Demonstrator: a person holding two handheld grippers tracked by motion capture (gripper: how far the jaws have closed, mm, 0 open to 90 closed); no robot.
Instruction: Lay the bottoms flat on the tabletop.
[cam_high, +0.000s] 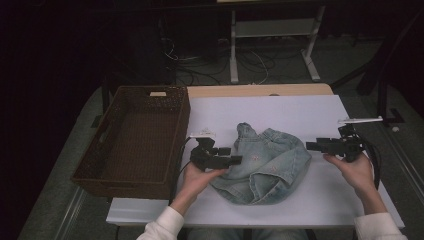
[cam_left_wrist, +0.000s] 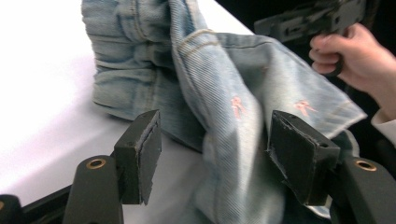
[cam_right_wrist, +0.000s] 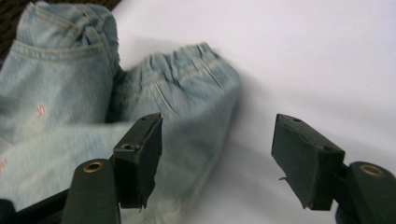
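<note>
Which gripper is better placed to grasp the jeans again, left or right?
Probably left. The left gripper has open jaws over the jeans, with denim between them. The right gripper is open beside the jeans' edge.

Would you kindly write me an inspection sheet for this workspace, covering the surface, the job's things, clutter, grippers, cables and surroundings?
Surface: white table, bare around the garment.
Job's things: light blue jeans lying crumpled at the middle of the table; brown woven basket at the table's left, nothing seen inside it.
Clutter: nothing seen.
Grippers: left gripper open, denim between its jaws but the pads not pressing on it; right gripper open, beside the jeans' edge, nothing held.
Cables: black cable trailing from the right gripper; loose cables on the floor behind the table.
Surroundings: dark room, white table frame beyond.
</note>
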